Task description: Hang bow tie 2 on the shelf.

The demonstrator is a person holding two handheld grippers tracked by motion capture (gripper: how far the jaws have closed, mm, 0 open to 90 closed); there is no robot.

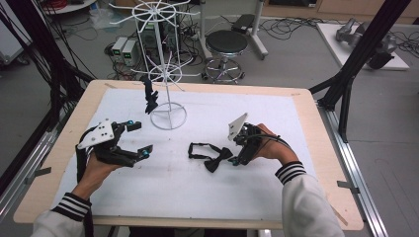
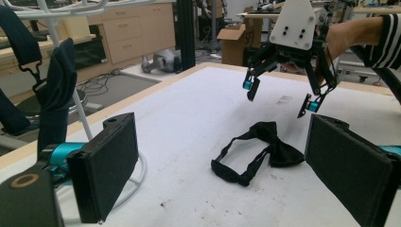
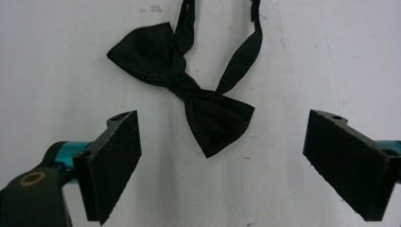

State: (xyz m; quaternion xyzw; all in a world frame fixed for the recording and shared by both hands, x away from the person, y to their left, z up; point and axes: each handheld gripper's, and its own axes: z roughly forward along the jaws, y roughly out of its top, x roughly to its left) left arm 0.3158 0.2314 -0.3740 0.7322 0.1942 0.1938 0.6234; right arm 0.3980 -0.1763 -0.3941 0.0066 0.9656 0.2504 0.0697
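A black bow tie (image 1: 211,157) with its strap looped lies on the white mat (image 1: 207,197) near the middle. My right gripper (image 1: 236,150) hovers just right of it, pointing down, jaws open and empty. In the right gripper view the bow tie (image 3: 208,113) lies flat just beyond the open right gripper (image 3: 222,165). My left gripper (image 1: 139,139) is open and empty at the left, aimed toward the tie. The left gripper view shows the bow tie (image 2: 276,146) between its wide pads (image 2: 106,165), with the right gripper (image 2: 280,95) above the tie.
A white wire display rack (image 1: 168,118) stands at the back of the mat, a second dark bow tie (image 1: 149,98) hanging from it; this hanging tie (image 2: 56,90) is close at the left in the left gripper view. A stool (image 1: 226,44) stands beyond the table.
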